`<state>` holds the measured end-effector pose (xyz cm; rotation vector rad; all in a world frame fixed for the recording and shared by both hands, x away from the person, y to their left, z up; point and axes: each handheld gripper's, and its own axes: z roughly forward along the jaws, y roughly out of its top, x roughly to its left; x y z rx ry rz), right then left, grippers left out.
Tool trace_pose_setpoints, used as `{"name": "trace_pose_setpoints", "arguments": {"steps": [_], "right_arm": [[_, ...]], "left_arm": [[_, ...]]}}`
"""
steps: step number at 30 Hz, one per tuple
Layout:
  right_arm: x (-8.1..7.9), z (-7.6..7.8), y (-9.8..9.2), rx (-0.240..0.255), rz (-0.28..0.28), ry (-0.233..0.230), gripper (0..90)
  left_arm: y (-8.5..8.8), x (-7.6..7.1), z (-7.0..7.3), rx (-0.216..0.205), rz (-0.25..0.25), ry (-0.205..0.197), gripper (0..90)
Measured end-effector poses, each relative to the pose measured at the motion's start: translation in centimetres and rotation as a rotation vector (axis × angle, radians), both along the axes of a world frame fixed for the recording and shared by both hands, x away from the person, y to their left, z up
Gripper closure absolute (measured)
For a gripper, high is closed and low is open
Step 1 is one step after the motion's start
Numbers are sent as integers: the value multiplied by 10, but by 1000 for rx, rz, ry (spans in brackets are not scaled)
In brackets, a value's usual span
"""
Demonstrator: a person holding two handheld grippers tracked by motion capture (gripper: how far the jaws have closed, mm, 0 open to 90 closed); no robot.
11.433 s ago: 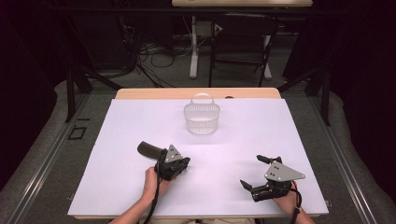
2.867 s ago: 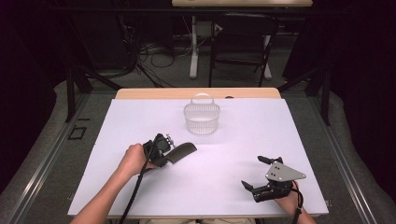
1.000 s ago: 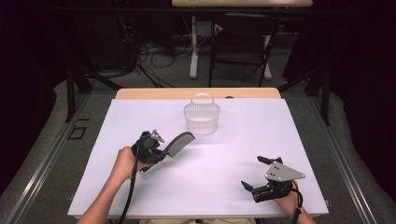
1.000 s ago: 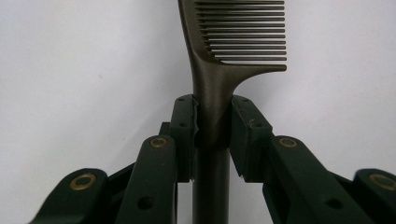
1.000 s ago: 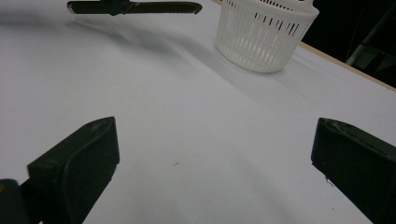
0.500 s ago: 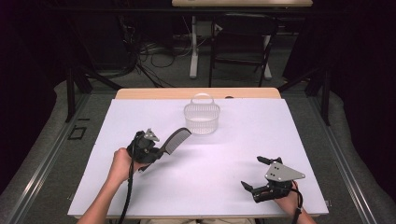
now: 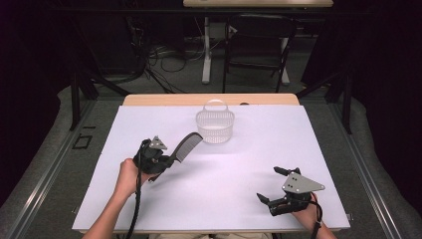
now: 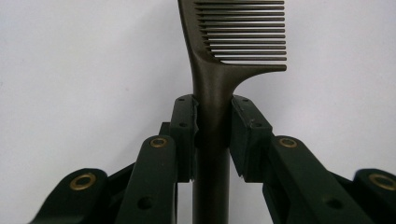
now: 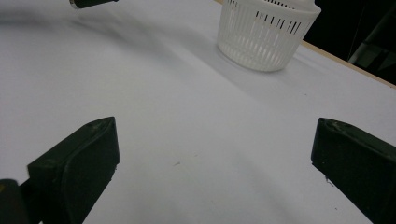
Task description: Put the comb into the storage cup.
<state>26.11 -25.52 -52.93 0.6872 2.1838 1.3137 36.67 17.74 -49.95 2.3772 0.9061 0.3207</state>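
Observation:
A dark comb is held up off the white table, its toothed end pointing toward the white slatted basket. My left gripper is shut on the comb's handle, with the teeth running out ahead of the jaws. The basket stands upright at the back centre, apart from the comb. At the front right my right gripper rests low over the table, open, nothing between its fingers.
The white tabletop ends in a wooden strip at the back. Beyond it stand table legs, a chair and loose cables on the floor. A cable trails from my left gripper toward the front edge.
My left gripper took the comb off the table at the front left, lifted it and swung its toothed end up toward the basket. The right gripper has stayed put.

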Motion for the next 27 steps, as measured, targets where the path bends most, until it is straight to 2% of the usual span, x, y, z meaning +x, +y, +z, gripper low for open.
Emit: {"name": "trace_pose_setpoints", "arguments": {"steps": [18,27], "right_arm": [[1,-1,0,3,0,3,6],[0,0,0,-2,-2,-1,6]], "left_arm": [[3,-1,1,-65,51,-81,723],[4,-1,-1,-95,68,-99,723]]}}
